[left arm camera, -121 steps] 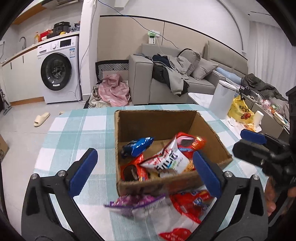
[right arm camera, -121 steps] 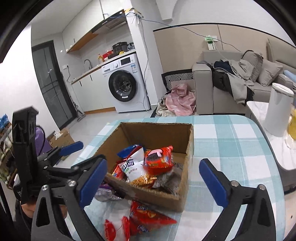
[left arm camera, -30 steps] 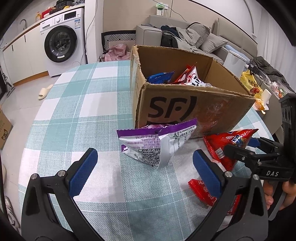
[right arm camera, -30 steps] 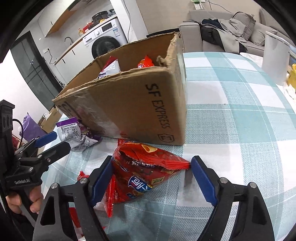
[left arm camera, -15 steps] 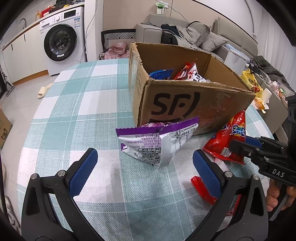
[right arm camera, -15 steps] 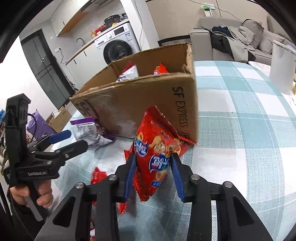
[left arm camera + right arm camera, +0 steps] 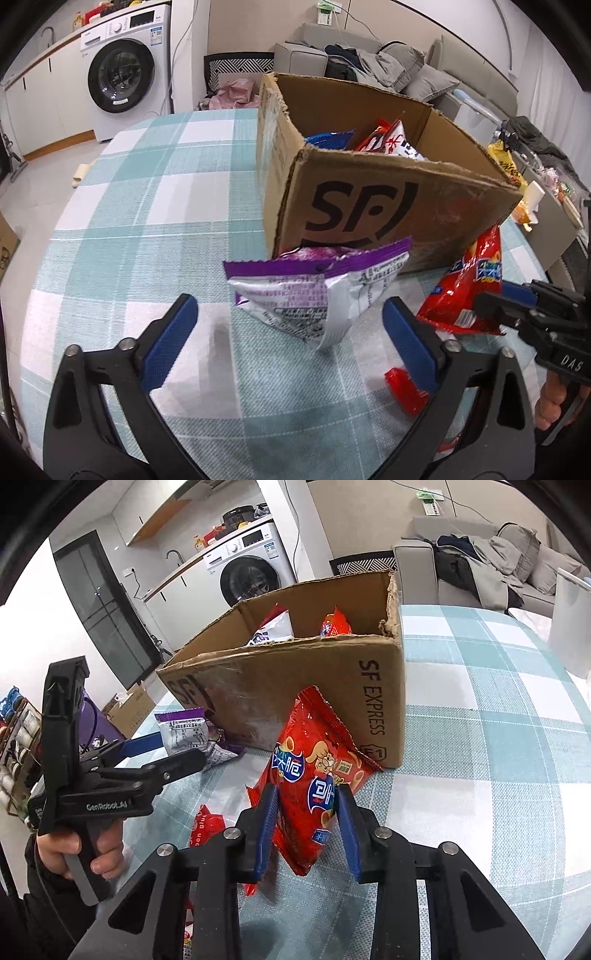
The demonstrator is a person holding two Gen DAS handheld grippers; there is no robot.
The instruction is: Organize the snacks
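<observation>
On counter, cardboard box marked "SF EXPRESS". Right hand-held gripper clamps red snack bag w/ Chinese text, upright beside box. Left hand-held gripper wide apart, purple-silver bag between fingers.

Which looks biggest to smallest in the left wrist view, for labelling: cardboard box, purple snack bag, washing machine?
1. cardboard box
2. purple snack bag
3. washing machine, a close call; it only looks small because it stands far off.

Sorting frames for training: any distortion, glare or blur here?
Left wrist view: fisheye bends the checked tablecloth, corners vignetted black, soft shadows under the open left gripper. Right wrist view: same warp; red snack bag sharp, mild sheen.
</observation>
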